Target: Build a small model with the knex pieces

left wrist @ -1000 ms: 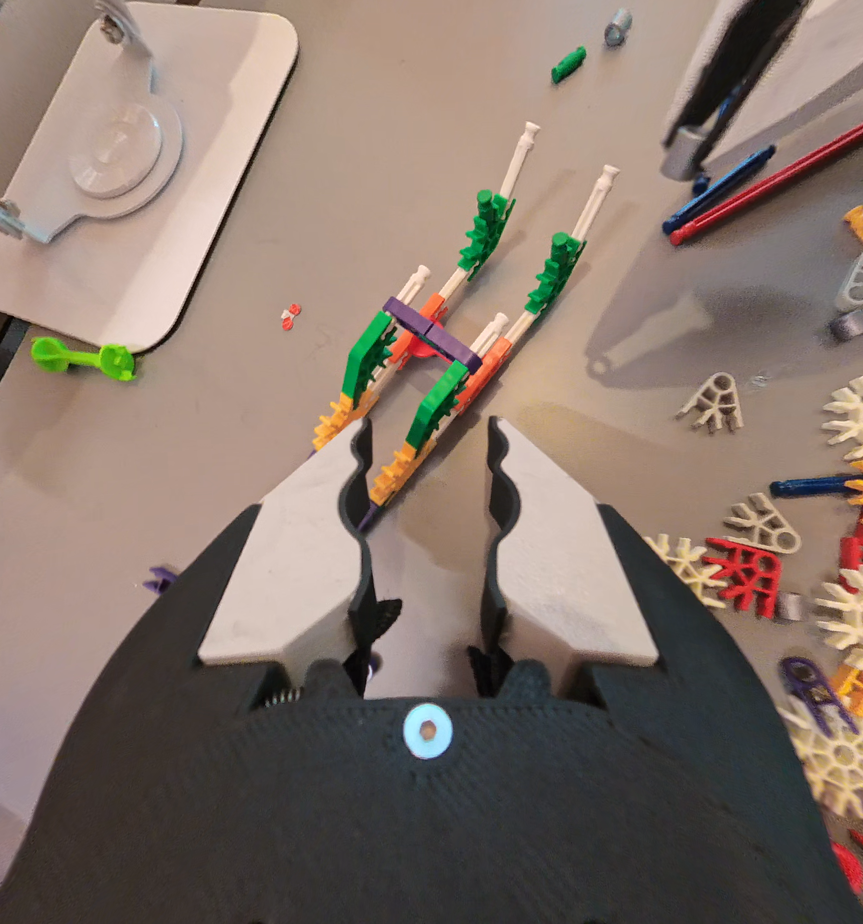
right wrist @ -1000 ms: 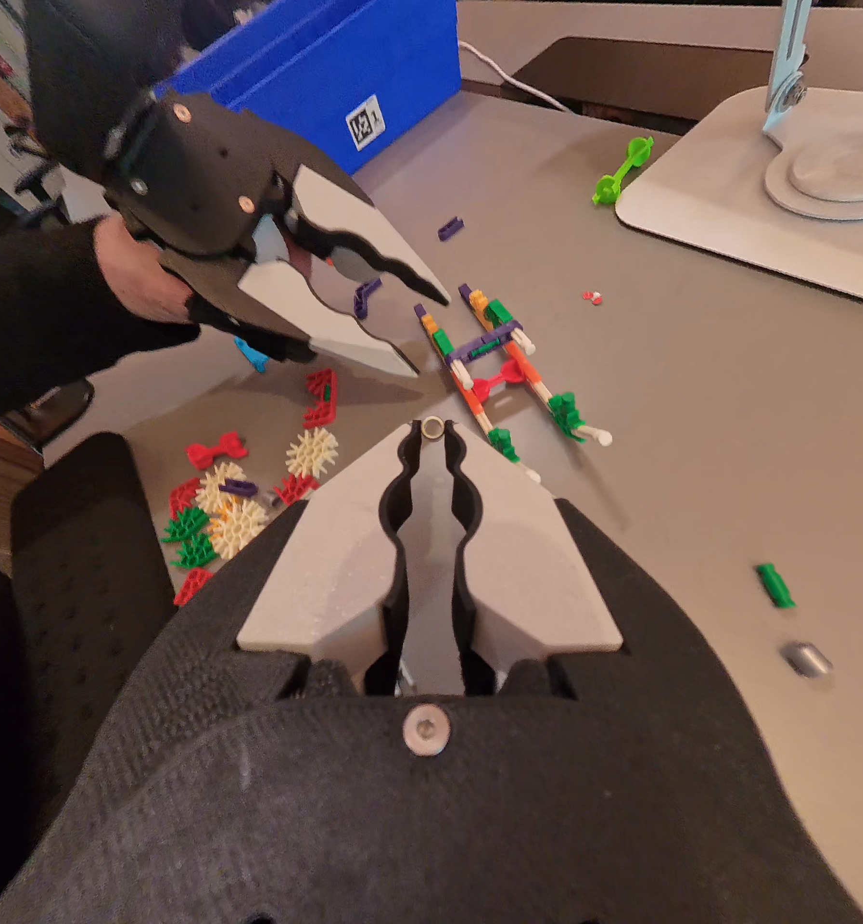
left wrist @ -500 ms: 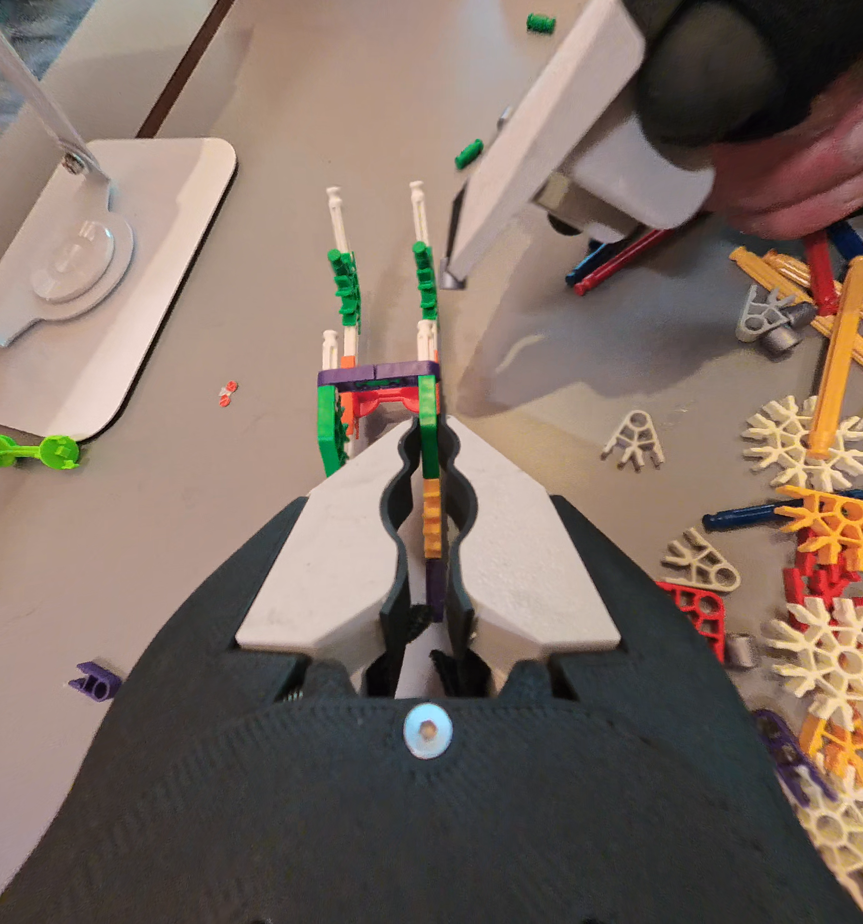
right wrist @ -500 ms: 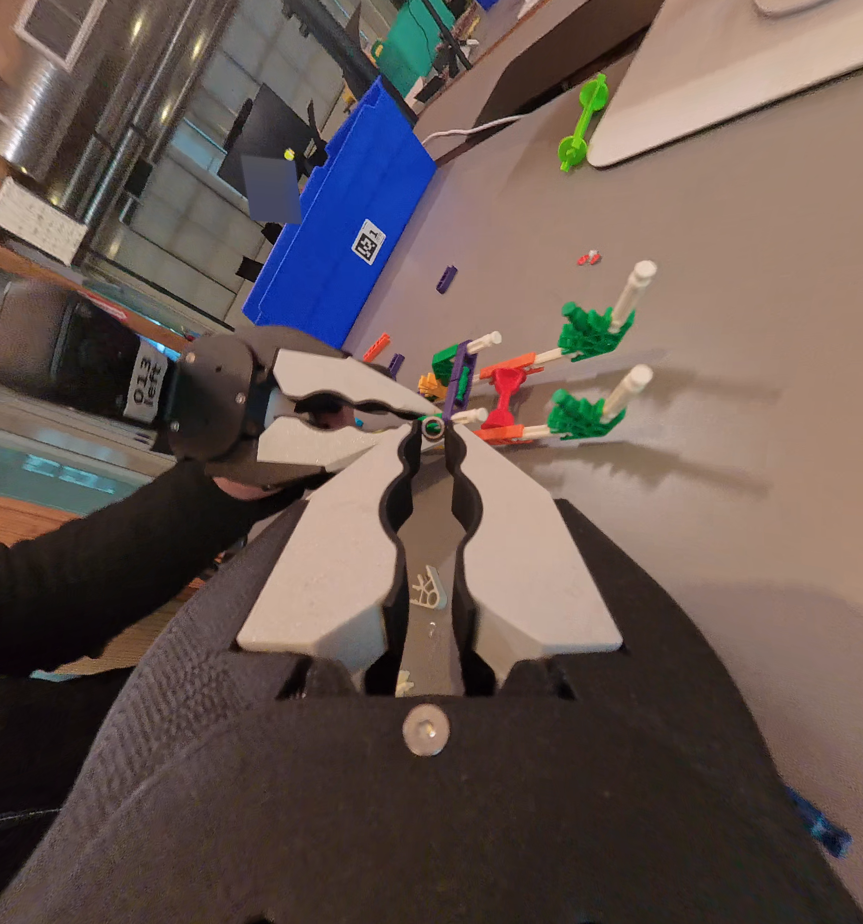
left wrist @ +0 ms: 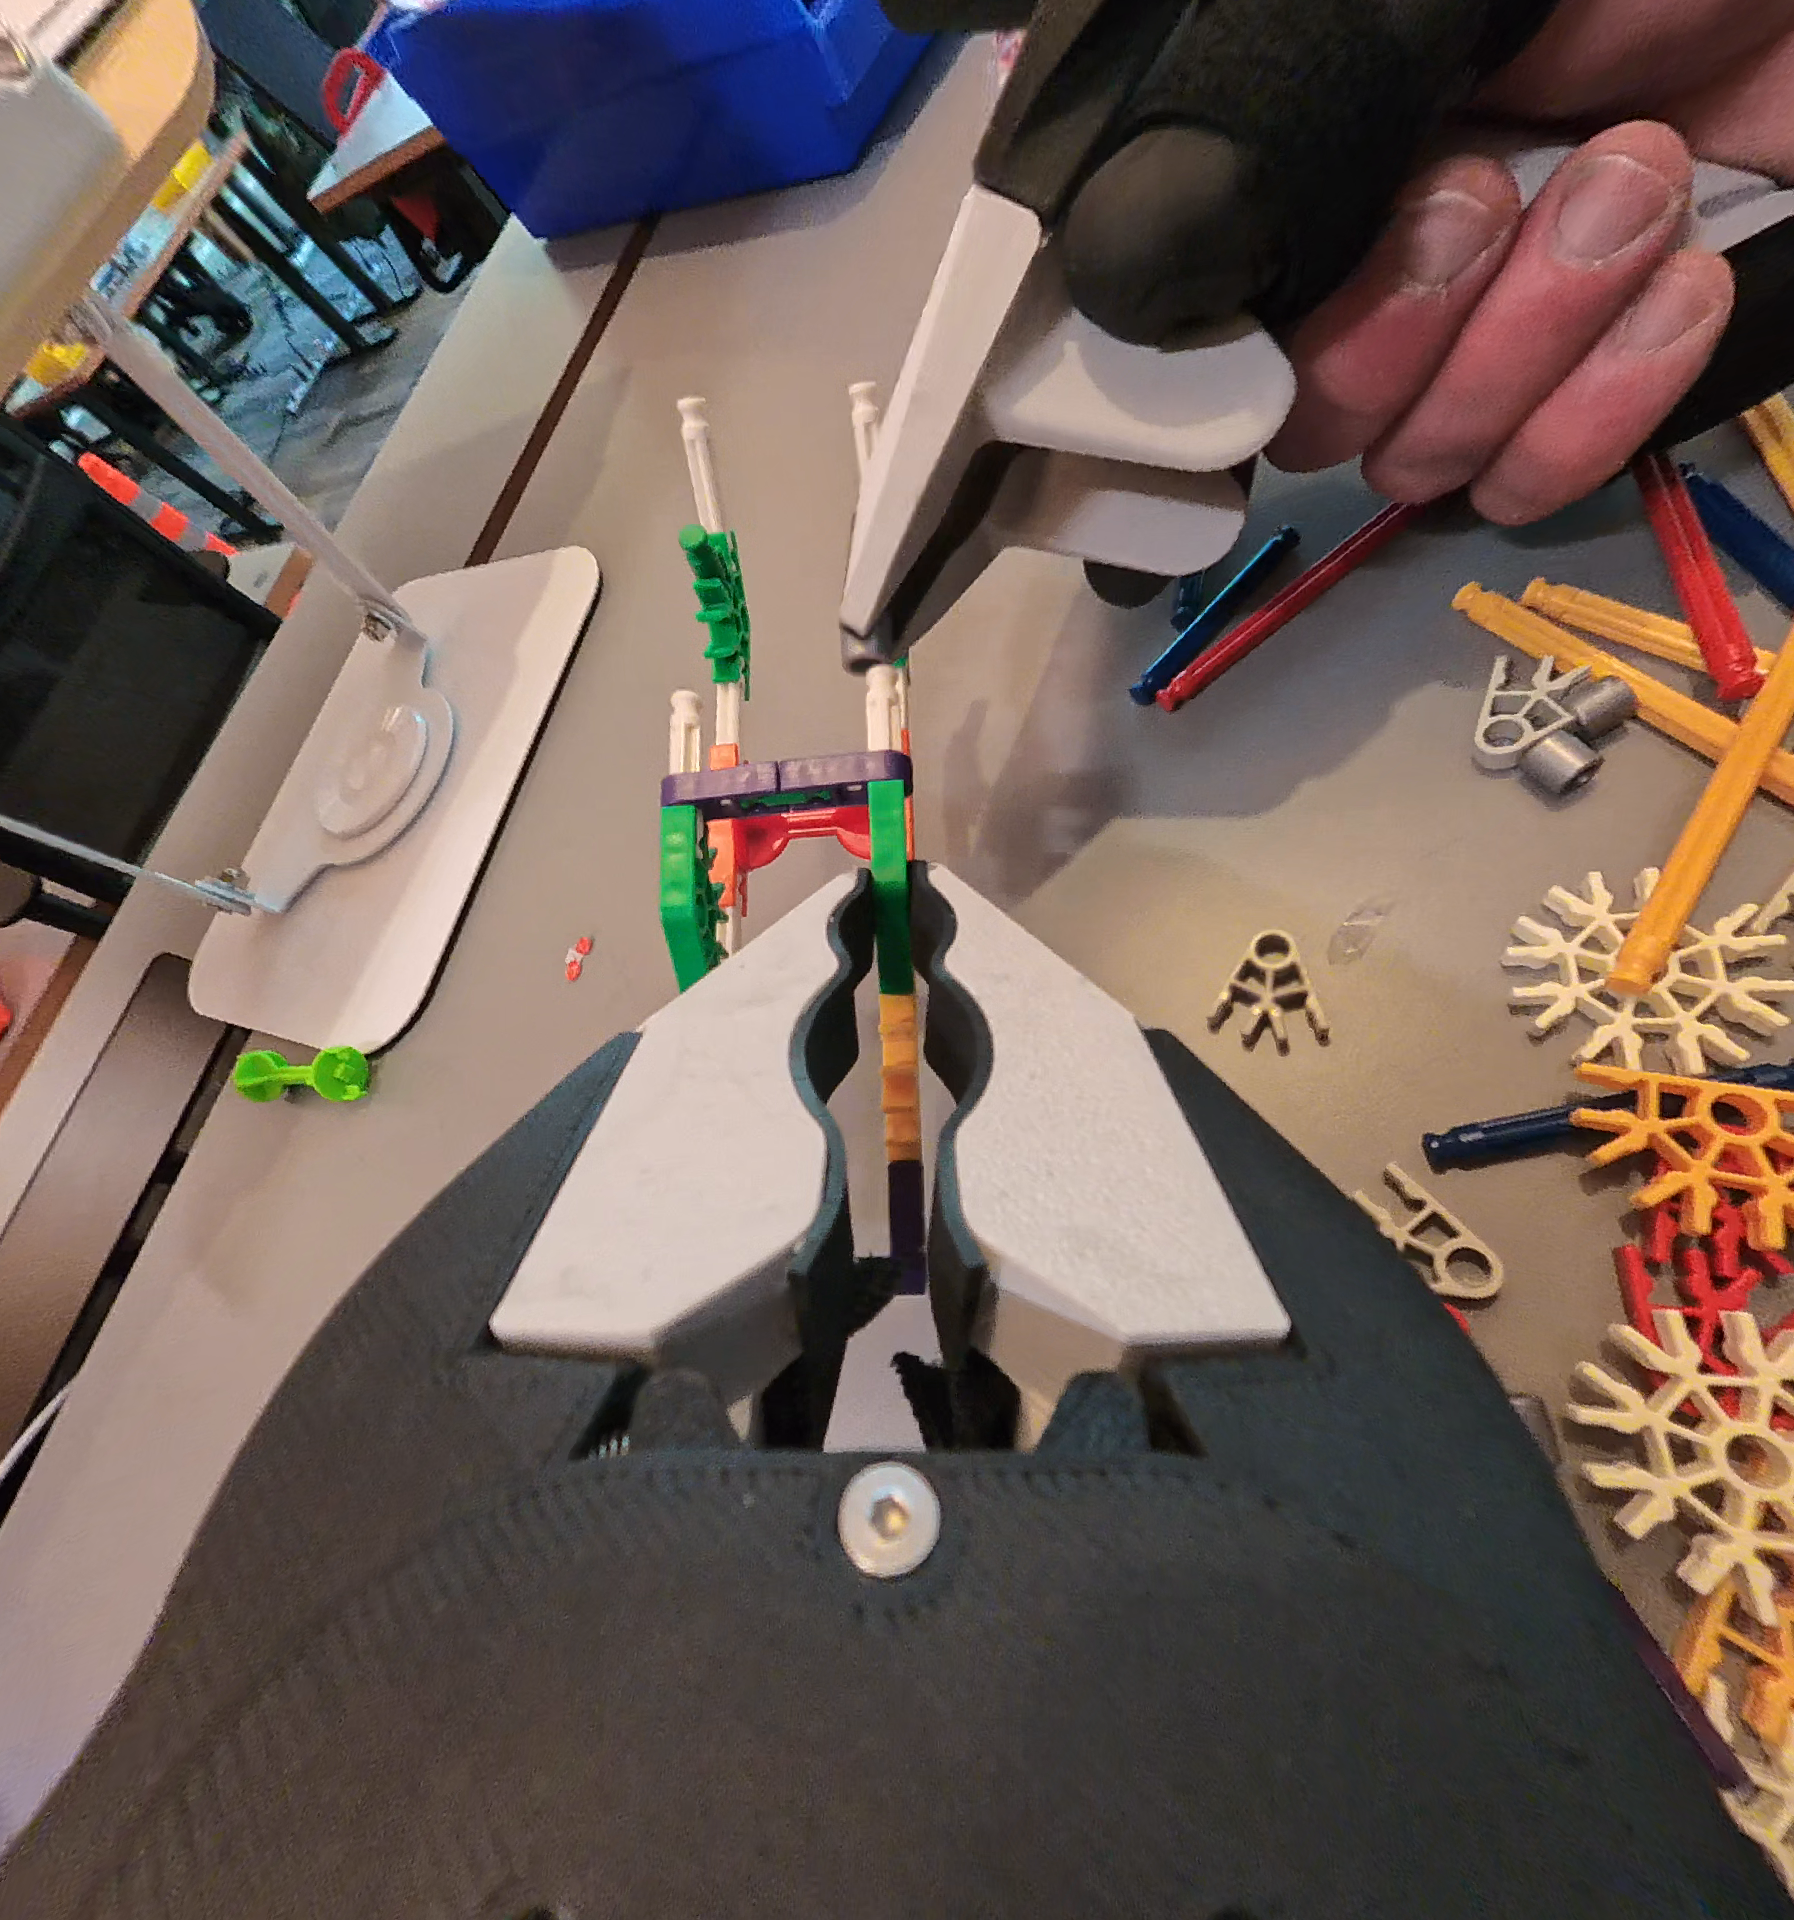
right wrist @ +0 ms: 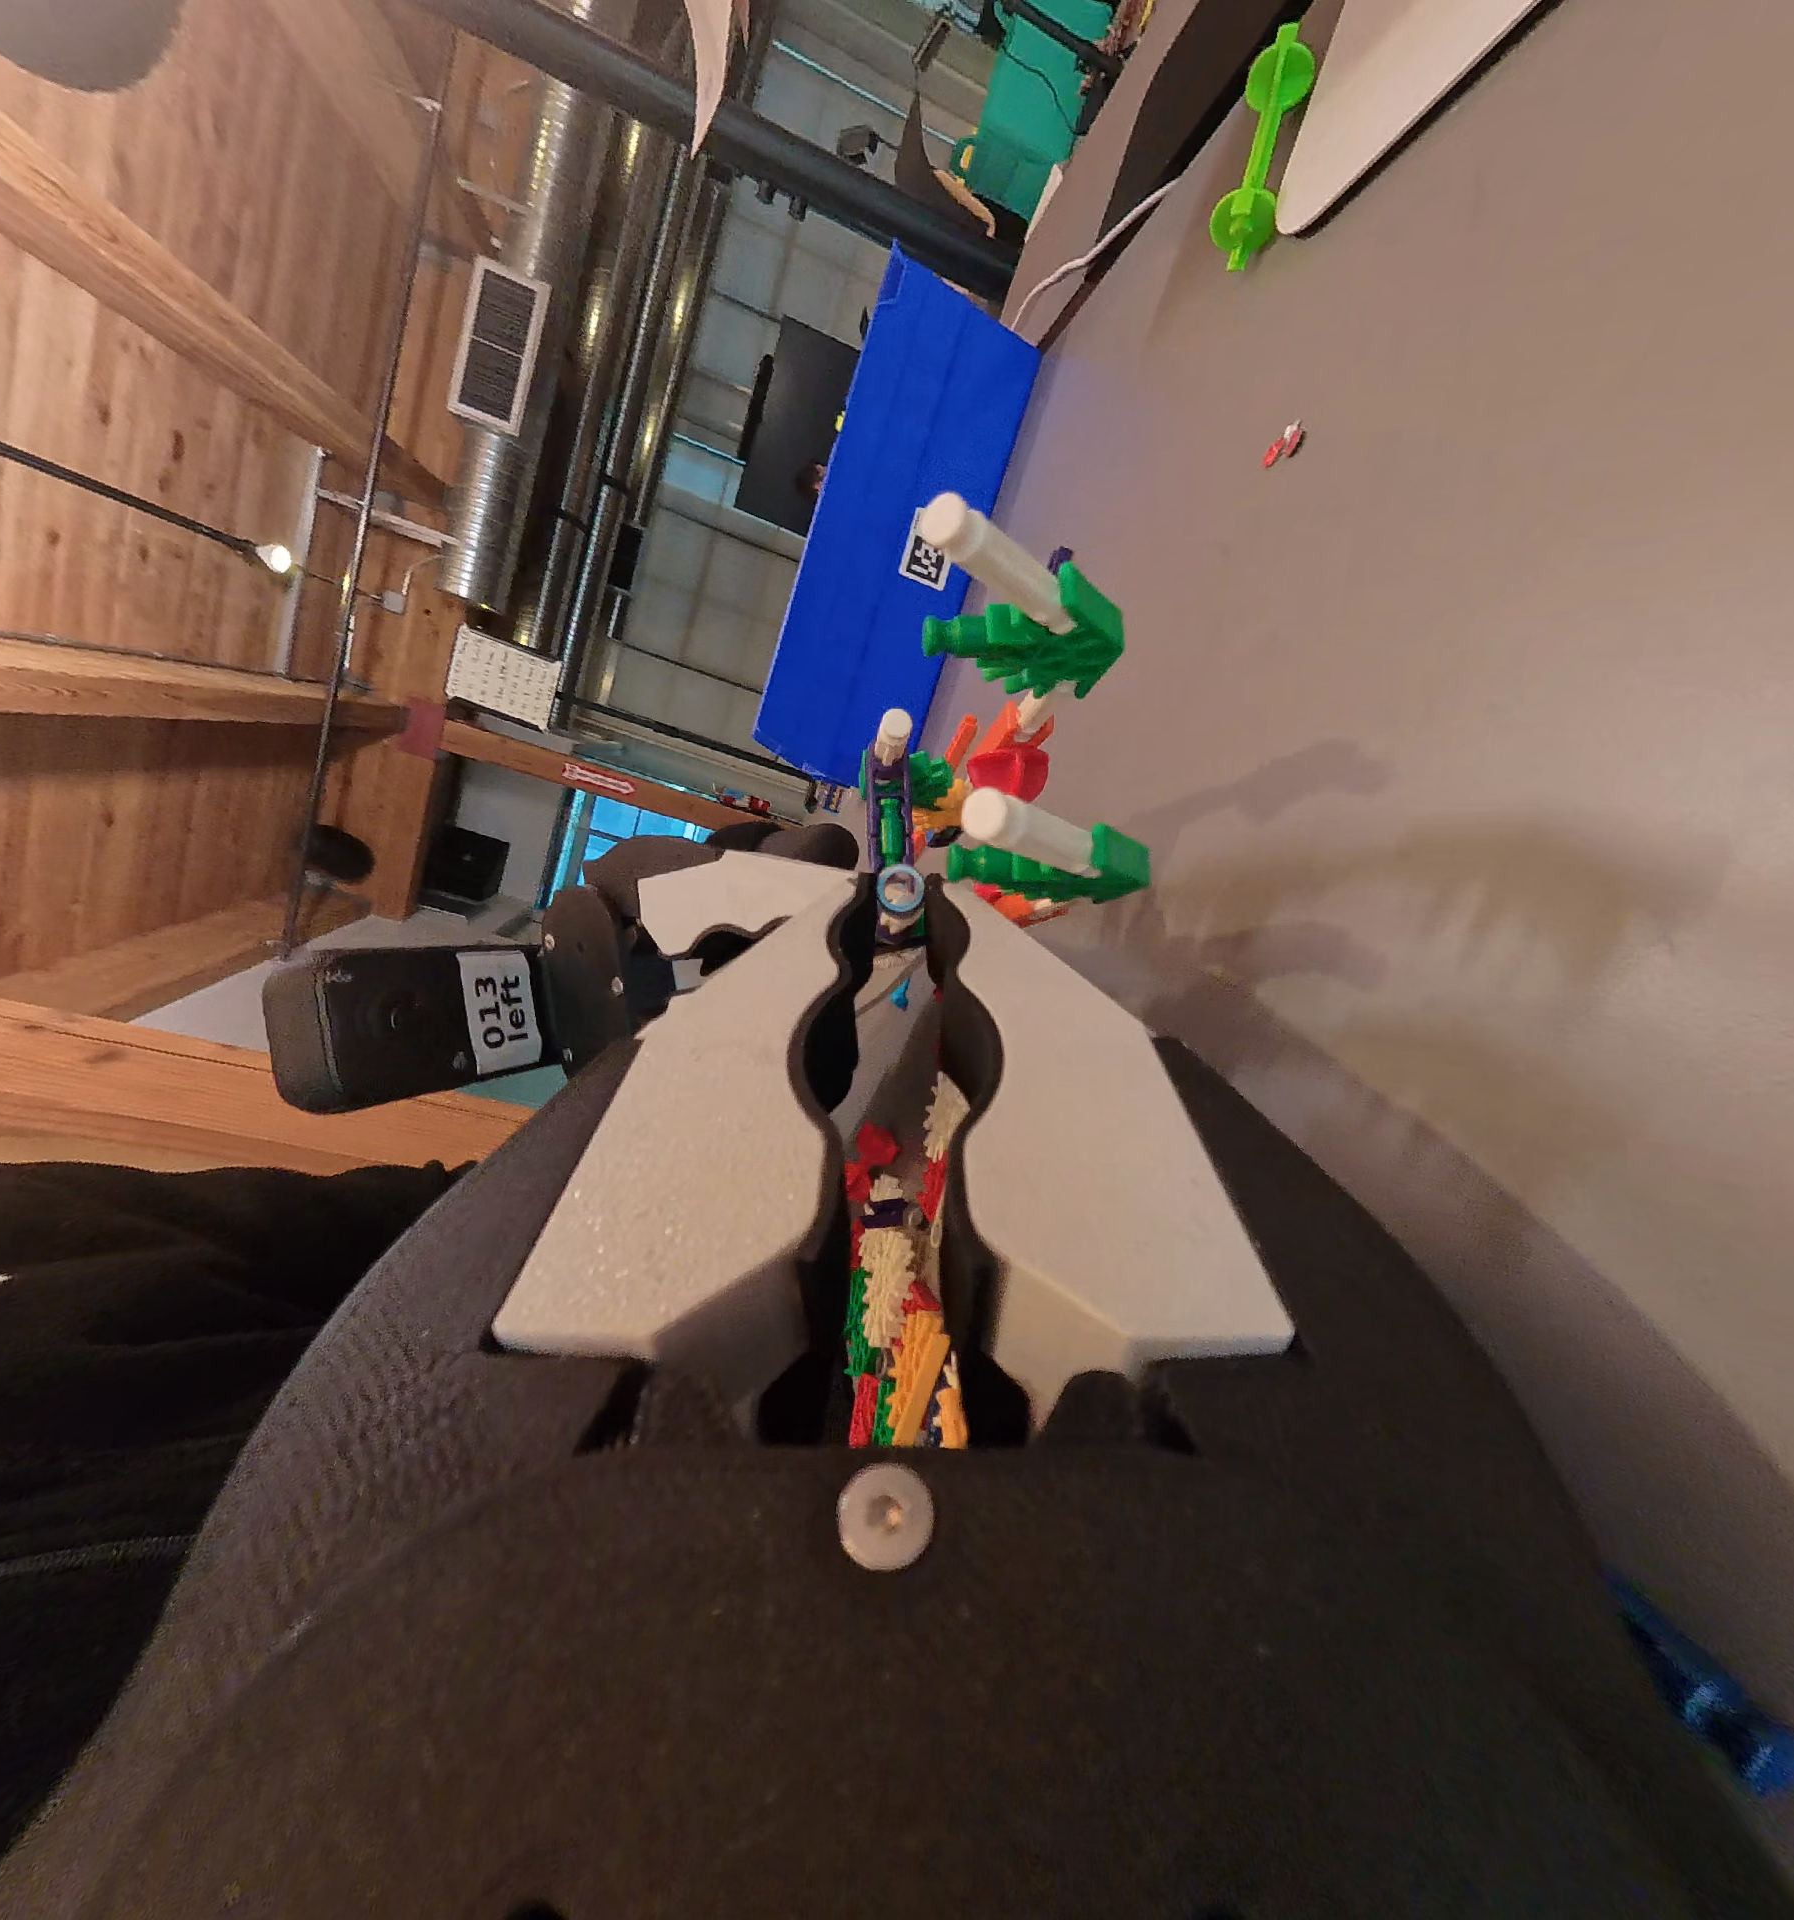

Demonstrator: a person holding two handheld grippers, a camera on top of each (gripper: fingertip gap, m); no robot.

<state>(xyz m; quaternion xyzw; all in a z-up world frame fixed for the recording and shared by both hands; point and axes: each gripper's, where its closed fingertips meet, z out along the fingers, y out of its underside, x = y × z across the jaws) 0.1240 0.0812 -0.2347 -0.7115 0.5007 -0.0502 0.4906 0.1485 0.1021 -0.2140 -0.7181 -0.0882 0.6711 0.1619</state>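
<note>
A ladder-like toy frame (left wrist: 784, 774) of white rods, green, orange and red connectors and a purple cross-piece is held over the grey table (left wrist: 602, 540). My left gripper (left wrist: 888, 875) is shut on the frame's right rail, with its green, orange and purple parts between the fingers. My right gripper (right wrist: 898, 885) is shut on a small grey ring (right wrist: 898, 891). In the left wrist view the right gripper (left wrist: 867, 646) holds the ring against the tip of a short white rod on that rail. The frame also shows in the right wrist view (right wrist: 1054, 644).
A white base plate with a metal stand (left wrist: 394, 790) lies at the left, a lime green piece (left wrist: 301, 1075) beside it. A blue bin (left wrist: 644, 94) stands at the back. Loose snowflake connectors (left wrist: 1703, 1455) and coloured rods (left wrist: 1703, 644) cover the right side. Tip to tip, the grippers are about 4 cm apart.
My left gripper closed on the frame's right rail and turned the frame in line with itself. My right gripper carried the ring from beside the frame to a white rod tip.
</note>
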